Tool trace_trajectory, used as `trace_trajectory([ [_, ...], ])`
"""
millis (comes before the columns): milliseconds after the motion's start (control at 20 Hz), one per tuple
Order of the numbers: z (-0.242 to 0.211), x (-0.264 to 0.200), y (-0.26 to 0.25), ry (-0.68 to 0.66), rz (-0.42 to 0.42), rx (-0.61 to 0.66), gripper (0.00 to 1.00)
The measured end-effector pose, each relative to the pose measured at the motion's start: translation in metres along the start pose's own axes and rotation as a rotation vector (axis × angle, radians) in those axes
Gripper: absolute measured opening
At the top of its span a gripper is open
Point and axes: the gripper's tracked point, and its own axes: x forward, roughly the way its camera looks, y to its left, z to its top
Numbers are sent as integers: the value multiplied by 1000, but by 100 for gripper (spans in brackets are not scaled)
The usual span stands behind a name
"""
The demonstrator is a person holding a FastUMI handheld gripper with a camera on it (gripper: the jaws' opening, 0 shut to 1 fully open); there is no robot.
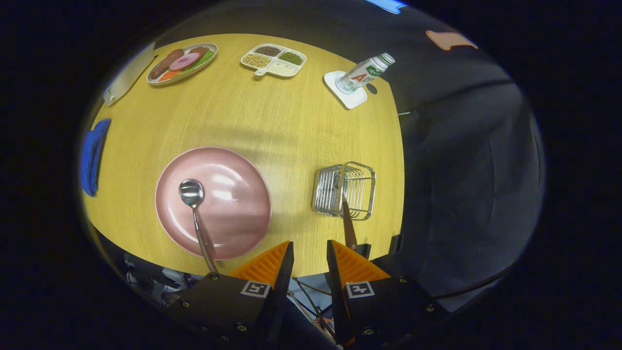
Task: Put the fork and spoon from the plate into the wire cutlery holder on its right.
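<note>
On the wooden table [272,121], the pink plate [213,202] lies at about ten o'clock from the gripper [310,250], whose fingers stand parted and empty. A spoon [193,204] rests on the plate, bowl near its centre, handle running past the near rim toward six o'clock. At about one o'clock, just ahead of the fingers, stands the wire cutlery holder [345,190]; a utensil handle, judged to be the fork [348,226], leans out of it toward the fingers. One transfer therefore appears complete; the spoon remains. Beyond lie a food dish [182,62], a divided tray [273,60] and a bottle [365,73].
</note>
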Motion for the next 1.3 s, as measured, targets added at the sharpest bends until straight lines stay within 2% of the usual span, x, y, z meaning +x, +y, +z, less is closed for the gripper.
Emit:
trace_trajectory([
  [250,0,3,43,-8,53,-58,42],
  [650,-9,25,115,2,197,-104,42],
  [1100,-24,47,164,37,309,-126,42],
  [1300,-21,59,175,5,355,-99,41],
])
